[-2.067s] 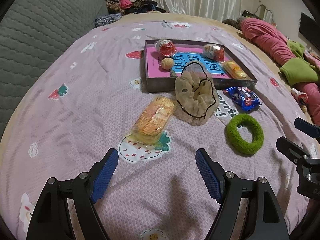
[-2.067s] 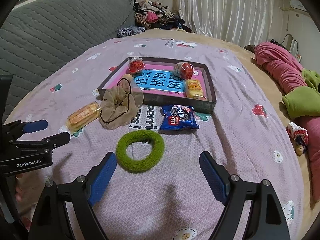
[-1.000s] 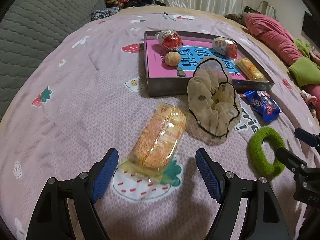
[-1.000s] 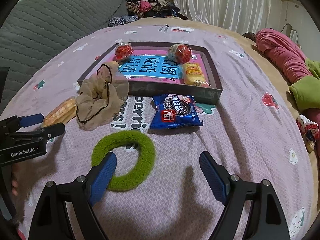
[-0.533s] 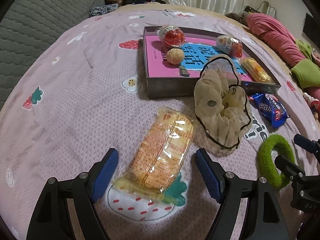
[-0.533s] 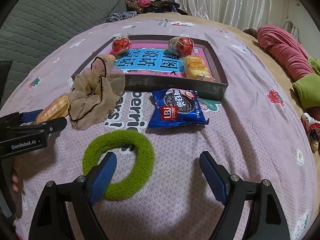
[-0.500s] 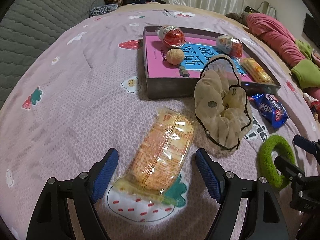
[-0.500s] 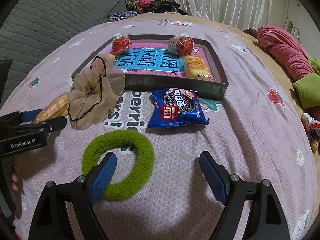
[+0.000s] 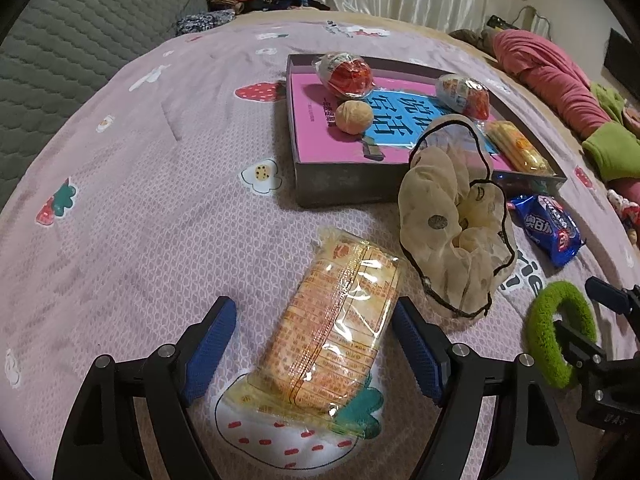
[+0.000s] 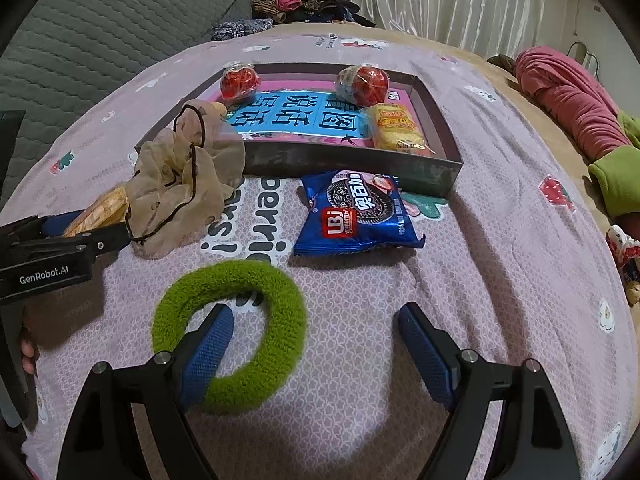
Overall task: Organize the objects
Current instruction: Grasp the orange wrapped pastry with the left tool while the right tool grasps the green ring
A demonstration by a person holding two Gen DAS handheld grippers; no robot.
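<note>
In the left wrist view the cracker pack (image 9: 336, 324) is straddled by the wide-open, empty left gripper (image 9: 312, 344), box (image 9: 340, 188) at 12 o'clock; in the right wrist view the green ring (image 10: 232, 336) is entered at 7 o'clock by one finger (image 10: 208, 352) of the wide-open, empty right gripper (image 10: 316, 348).

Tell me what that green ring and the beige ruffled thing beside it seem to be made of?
The green ring looks like a fuzzy, matte plush or terry fabric, judging by its nubby pile. The beige ruffled scrunchie looks like thin, sheer gauze or organza: light passes through its folds, and a dark cord edges them. Both are probably hair ties.
</note>
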